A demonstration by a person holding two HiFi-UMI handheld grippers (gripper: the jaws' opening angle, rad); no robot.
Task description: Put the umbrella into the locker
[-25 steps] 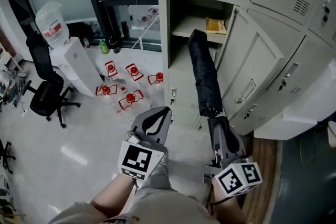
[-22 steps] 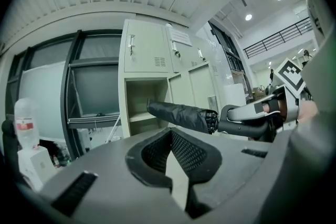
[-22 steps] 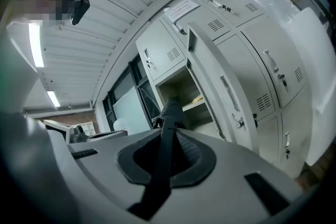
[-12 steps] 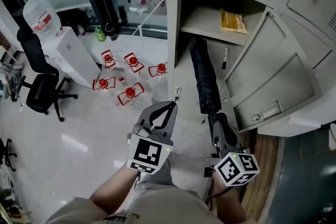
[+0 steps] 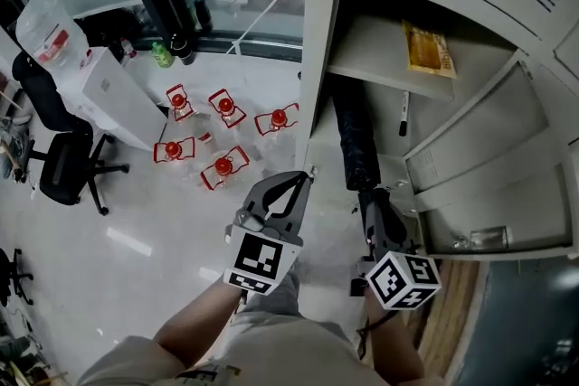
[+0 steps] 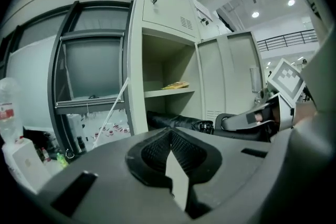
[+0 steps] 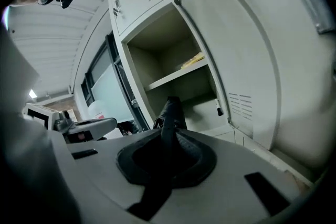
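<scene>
Your right gripper [image 5: 372, 199] pinches the folded black umbrella [image 5: 355, 140], which reaches ahead of it into the open locker [image 5: 318, 59], beneath the shelf [image 5: 375, 59]. Your left gripper [image 5: 294, 181], just beside it, is pressed together and empty.

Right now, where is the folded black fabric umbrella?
In the head view, right of centre: the folded black fabric umbrella is clamped in the right gripper, its far end inside the open grey metal locker beneath the shelf.
</scene>
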